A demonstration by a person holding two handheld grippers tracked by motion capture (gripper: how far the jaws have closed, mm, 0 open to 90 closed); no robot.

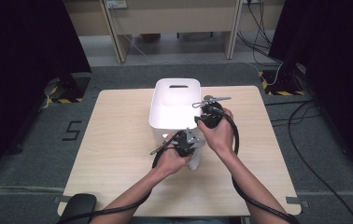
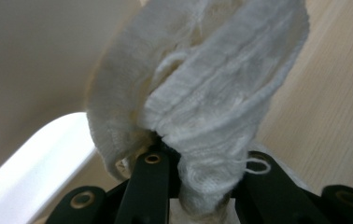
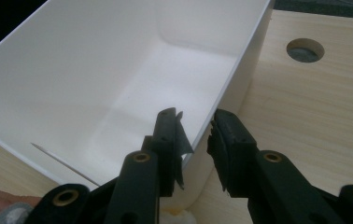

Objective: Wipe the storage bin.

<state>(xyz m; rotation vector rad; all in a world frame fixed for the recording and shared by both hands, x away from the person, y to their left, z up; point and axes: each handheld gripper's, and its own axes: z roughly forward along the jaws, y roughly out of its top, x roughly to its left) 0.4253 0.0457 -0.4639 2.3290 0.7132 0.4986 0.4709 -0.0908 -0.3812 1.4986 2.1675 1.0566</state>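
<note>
Left gripper view showed my left tongs (image 2: 198,163) clamped on a white knitted cloth (image 2: 202,88) beside the white plastic bin (image 1: 174,100); my right tongs (image 3: 195,140) straddled its wall, steadying it on the pale wooden worktop (image 1: 118,140). Next, I judged, lift the cloth over the rim.

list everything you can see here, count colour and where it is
bin: one, white plastic, open top, handle slot in far wall, middle of the table
knitted cloth: one, white, clamped in the left gripper beside the bin's near wall
table: one, light wood, round hole near the bin in the right gripper view
floor: grey carpet, a black 5 marked left of the table
cables: several, black, on the floor at right
left gripper: one, black, at the bin's near end
right gripper: one, black, jaws straddling the bin's wall at its corner
forearms: two, bare, from the bottom edge
</note>
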